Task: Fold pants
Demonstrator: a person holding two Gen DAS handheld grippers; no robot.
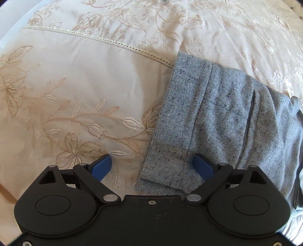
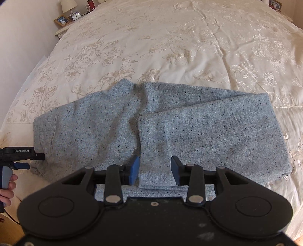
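Nearest, the left gripper (image 1: 152, 166) hangs spread wide over the waistband corner of the grey flecked pants (image 2: 151, 128), clamping nothing. The right gripper (image 2: 155, 171) stands half open above the folded-back leg cuffs, gripping nothing. Legs look stacked and doubled over once; I'd judge another fold remains. They lie on an embroidered cream bedspread (image 2: 189, 37); nightstand (image 2: 62, 28) behind.

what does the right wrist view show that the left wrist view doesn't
Only the right wrist view shows the pants' folded-over leg, the nightstand with a lamp and framed photo, and the left tongs in a hand. Only the left wrist view shows the waistband close up and the bedspread's lace seam. Both show the grey pants on the embroidered bedspread.
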